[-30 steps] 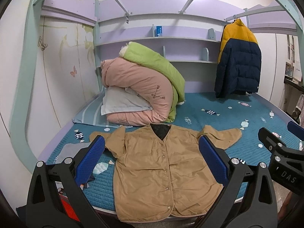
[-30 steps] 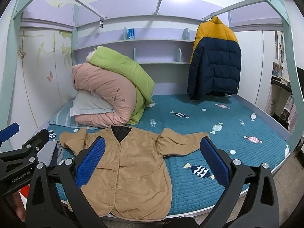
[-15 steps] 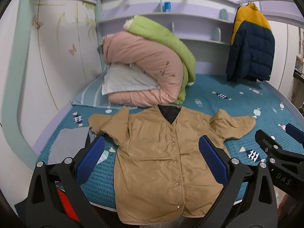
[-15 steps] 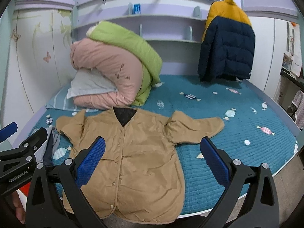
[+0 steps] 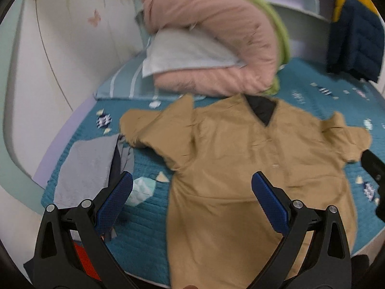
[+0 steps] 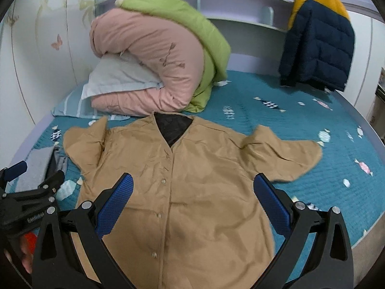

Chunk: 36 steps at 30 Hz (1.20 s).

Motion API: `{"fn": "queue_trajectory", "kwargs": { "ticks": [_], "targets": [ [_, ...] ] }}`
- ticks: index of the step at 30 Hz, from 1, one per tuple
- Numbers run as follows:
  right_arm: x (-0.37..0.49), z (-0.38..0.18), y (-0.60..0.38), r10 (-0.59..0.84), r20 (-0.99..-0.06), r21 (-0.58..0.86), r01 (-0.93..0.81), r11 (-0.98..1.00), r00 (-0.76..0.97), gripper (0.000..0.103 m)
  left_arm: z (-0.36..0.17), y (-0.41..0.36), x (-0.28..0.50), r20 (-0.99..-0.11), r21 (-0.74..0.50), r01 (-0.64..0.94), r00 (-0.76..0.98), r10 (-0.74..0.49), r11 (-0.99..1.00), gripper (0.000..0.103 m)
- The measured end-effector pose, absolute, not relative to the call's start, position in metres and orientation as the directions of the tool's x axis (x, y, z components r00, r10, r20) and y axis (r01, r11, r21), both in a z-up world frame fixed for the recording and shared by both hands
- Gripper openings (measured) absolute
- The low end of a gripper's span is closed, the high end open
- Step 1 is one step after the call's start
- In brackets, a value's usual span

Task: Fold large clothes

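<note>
Tan button-front jacket [image 6: 192,192] is lying spread face-up on the teal bedspread [image 6: 300,125], sleeves splayed for folding, while left gripper [image 5: 192,200] and right gripper [image 6: 192,200] are hovering wide-jawed, holding nothing

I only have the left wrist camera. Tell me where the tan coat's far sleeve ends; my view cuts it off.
Observer: The tan buttoned cloth coat's far sleeve lies spread flat on the teal quilted bed cover, its cuff end in full view.
Operator: Check the front. My picture is blurred.
Observer: The buttons run closed down the middle.
Operator: Report the right claw.
Observer: The right claw is open and empty, above the coat's body.
</note>
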State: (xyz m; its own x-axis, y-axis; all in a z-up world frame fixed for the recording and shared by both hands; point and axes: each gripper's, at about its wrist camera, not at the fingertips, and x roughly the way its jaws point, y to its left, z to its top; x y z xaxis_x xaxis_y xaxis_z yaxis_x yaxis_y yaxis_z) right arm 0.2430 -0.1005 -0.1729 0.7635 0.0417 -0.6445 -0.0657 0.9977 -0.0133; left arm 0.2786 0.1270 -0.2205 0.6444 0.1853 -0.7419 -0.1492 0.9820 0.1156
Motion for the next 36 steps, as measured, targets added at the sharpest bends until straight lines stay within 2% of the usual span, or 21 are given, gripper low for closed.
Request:
{"fn": "queue_trajectory", "kwargs": {
  "ticks": [5, 11, 15, 23, 26, 27, 28, 29, 30, 31, 32, 36],
  "targets": [
    [0.297, -0.211, -0.069, 0.058, -0.67, -0.035, -0.11, 0.993, 0.74, 0.096, -0.243, 0.191, 0.333, -0.794, 0.079, -0.192, 0.581, 0.178, 0.978, 0.098],
    [0.339, -0.246, -0.03, 0.096, -0.689, -0.042, -0.172, 0.984, 0.719, 0.096, -0.255, 0.291, 0.415, -0.866, -0.05, -0.286, 0.49, 0.101, 0.957, 0.098],
    [0.366, -0.268, -0.004, 0.106, -0.706, -0.051, -0.2, 0.978, 0.7, 0.096, -0.287, 0.35, 0.466, -0.904, -0.117, -0.382, 0.424, 0.061, 0.917, 0.098],
    [0.402, -0.299, 0.029, 0.128, -0.738, -0.044, -0.236, 0.971, 0.663, 0.096, -0.345, 0.388, 0.516, -0.952, -0.097, -0.479, 0.3, 0.059, 0.872, 0.098],
    [0.41, -0.309, 0.039, 0.116, -0.749, -0.063, -0.245, 0.967, 0.653, 0.096, -0.374, 0.399, 0.526, -0.98, -0.084, -0.52, 0.198, 0.024, 0.85, 0.096],
    [0.413, -0.312, 0.042, 0.113, -0.753, -0.069, -0.249, 0.966, 0.649, 0.096, -0.381, 0.4, 0.526, -0.985, -0.075, -0.526, 0.173, 0.02, 0.847, 0.086],
    [0.414, -0.315, 0.043, 0.115, -0.755, -0.07, -0.253, 0.965, 0.646, 0.096, -0.384, 0.401, 0.526, -0.986, -0.054, -0.53, 0.161, 0.038, 0.846, 0.083],
    [0.415, -0.318, 0.046, 0.114, -0.755, -0.075, -0.258, 0.963, 0.645, 0.096, -0.38, 0.401, 0.525, -0.981, -0.05, -0.532, 0.187, 0.059, 0.845, 0.076],
    [0.417, -0.321, 0.049, 0.112, -0.756, -0.083, -0.264, 0.961, 0.645, 0.096, -0.377, 0.4, 0.524, -0.977, -0.052, -0.525, 0.204, 0.066, 0.85, 0.057],
    [0.418, -0.323, 0.051, 0.112, -0.759, -0.087, -0.271, 0.959, 0.642, 0.096, -0.373, 0.398, 0.523, -0.973, -0.054, -0.512, 0.219, 0.069, 0.857, 0.046],
    [0.42, -0.325, 0.054, 0.121, -0.76, -0.083, -0.28, 0.956, 0.639, 0.096, -0.366, 0.398, 0.521, -0.967, -0.087, -0.502, 0.251, 0.049, 0.861, 0.013],
    [0.422, -0.326, 0.065, 0.179, -0.753, -0.056, -0.332, 0.942, 0.634, 0.096, -0.331, 0.403, 0.497, -0.93, -0.18, -0.497, 0.368, 0.018, 0.849, 0.009]
  ]
}}
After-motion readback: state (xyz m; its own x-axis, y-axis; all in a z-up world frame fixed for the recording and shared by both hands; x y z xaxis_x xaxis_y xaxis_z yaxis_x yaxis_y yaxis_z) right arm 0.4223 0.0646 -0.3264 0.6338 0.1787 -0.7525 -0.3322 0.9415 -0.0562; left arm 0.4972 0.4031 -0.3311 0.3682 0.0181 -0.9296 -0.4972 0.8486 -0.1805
